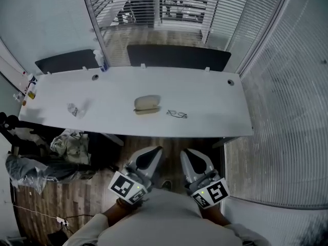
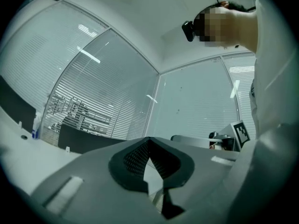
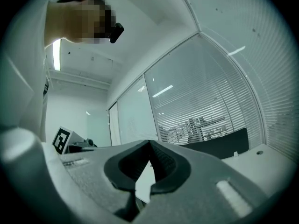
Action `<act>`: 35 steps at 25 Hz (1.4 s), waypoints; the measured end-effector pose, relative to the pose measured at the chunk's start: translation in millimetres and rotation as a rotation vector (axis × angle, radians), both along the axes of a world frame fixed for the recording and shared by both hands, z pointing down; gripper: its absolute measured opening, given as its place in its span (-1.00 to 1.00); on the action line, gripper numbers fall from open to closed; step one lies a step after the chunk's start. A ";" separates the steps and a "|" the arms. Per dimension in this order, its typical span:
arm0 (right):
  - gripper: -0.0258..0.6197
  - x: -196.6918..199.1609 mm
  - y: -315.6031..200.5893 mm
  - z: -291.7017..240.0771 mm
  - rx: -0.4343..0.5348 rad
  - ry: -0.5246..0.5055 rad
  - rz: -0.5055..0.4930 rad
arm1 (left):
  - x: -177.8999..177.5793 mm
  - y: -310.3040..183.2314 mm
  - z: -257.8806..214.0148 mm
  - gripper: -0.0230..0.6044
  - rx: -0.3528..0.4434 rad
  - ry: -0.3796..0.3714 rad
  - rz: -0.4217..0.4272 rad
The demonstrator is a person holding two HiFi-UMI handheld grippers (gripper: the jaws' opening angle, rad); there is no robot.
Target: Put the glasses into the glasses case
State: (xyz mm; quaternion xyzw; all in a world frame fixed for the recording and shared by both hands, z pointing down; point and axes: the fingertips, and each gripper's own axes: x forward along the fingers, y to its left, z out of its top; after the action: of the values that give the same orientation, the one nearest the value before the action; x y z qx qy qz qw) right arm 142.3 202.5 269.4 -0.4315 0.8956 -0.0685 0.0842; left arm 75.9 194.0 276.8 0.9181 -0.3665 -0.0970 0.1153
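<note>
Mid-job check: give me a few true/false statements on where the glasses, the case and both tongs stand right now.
1. The glasses lie on the table, outside the glasses case. True.
2. In the head view, the glasses case sits right of the glasses. False: it lies to their left.
3. The right tongs hold the glasses. False: they are shut on nothing, short of the table edge.
4. The left tongs are shut, empty and short of the table edge. True.

Cool, even overhead light is falling on the table; a ceiling strip light is glaring. Fisheye distortion is bending and darkening the edges. The glasses are showing only faintly.
</note>
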 end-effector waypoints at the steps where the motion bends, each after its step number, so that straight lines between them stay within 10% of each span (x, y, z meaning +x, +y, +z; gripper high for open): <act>1: -0.92 -2.4 -6.1 1.3 -0.001 0.002 -0.003 | -2.7 -5.6 0.4 -0.92 0.003 0.002 -0.003; 21: -0.92 -78.5 -169.0 3.5 -0.010 0.042 0.042 | -66.2 -171.8 1.4 -0.92 0.005 0.048 0.064; 35: -0.92 -46.3 -211.6 0.2 -0.020 0.052 0.063 | -45.6 -218.1 6.7 -0.92 -0.034 0.032 0.065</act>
State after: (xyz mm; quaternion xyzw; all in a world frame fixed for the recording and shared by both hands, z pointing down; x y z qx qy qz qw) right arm 96.0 -9.1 269.6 -0.4621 0.8826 -0.0635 0.0586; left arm 30.3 -24.1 283.5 0.9259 -0.3361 -0.1016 0.1395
